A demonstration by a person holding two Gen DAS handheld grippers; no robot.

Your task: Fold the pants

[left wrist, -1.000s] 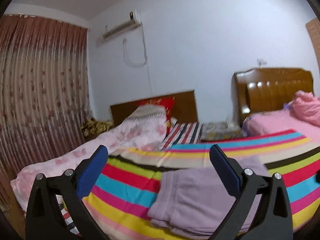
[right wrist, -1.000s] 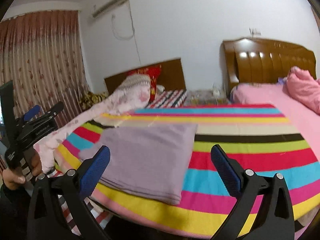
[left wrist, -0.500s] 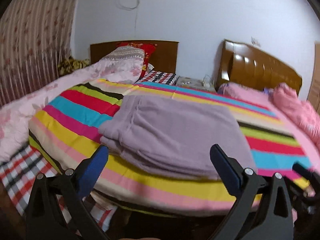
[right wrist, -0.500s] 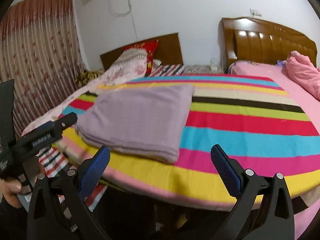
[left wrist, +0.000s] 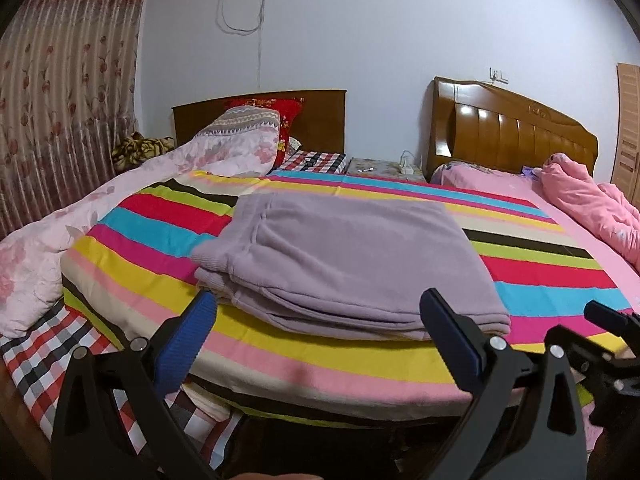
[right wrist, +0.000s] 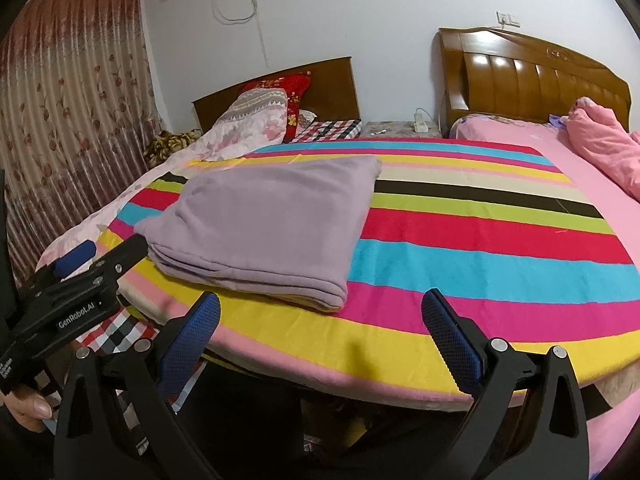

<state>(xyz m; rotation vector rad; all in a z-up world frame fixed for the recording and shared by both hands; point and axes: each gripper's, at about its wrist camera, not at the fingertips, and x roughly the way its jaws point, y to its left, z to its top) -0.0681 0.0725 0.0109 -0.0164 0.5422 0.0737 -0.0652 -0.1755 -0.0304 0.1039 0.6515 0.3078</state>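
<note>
- Pants (left wrist: pixel 348 264), lilac and folded into a stacked rectangle, lie on the striped blanket (left wrist: pixel 540 276) covering the bed.
- Left hand-held gripper (left wrist: pixel 318 330): wide, empty, short of them.
- Right hand-held gripper (right wrist: pixel 320 330): wide, empty.

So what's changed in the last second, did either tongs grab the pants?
No grab. Both tongs, left and right, are open and empty, as before. The left one swung from pointing up at the wall down toward the folded pants; the right one dipped lower too. The pants lie folded on the striped blanket, unmoved.
</note>
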